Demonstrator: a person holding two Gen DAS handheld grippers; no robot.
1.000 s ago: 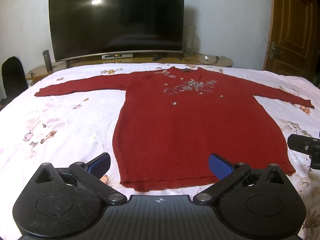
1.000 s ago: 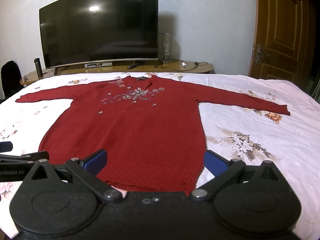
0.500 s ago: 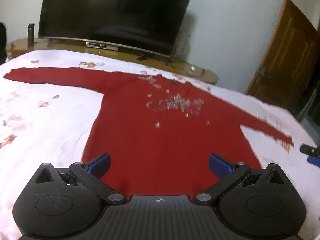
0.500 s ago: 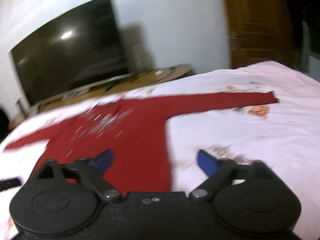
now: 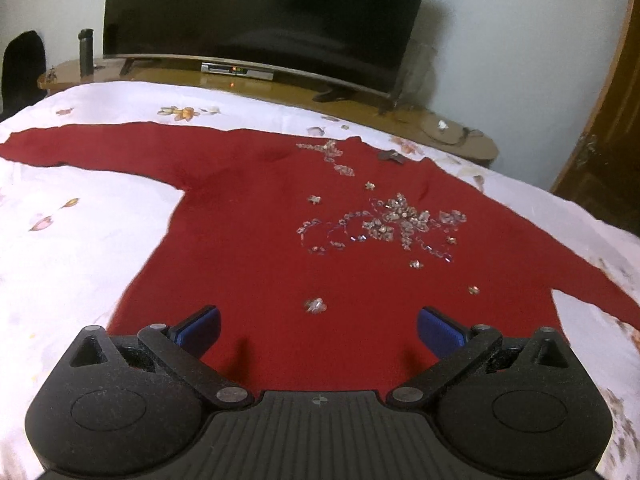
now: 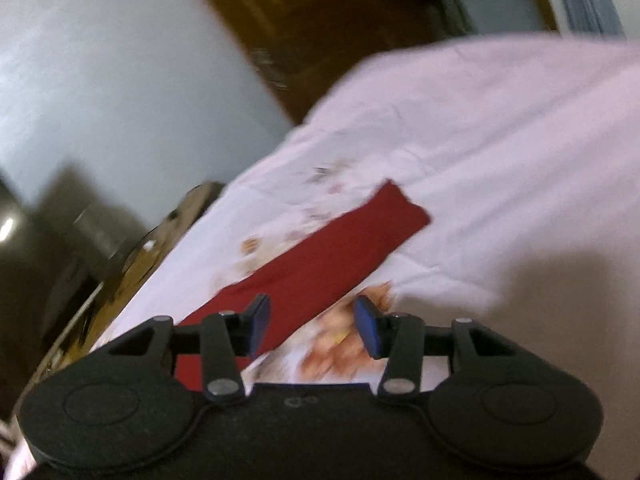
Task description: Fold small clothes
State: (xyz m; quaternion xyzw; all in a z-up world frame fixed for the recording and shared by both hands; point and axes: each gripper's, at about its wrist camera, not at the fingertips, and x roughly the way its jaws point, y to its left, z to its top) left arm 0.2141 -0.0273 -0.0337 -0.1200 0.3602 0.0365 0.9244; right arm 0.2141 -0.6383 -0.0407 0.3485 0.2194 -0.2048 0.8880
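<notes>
Right tool closing above red sleeve, no legible writing

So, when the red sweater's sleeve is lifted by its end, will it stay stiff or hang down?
Probably it hangs: the red sweater is soft knit lying limp and flat on the bed sheet. The sleeve is long and narrow, so it would likely trail. The beaded decoration may add some weight and could snag.

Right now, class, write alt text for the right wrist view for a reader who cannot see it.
The right gripper, jaws closing with nothing pinched yet, hangs above the red sleeve lying flat on a pale floral bedsheet. The picture is blurred and tilted.
</notes>
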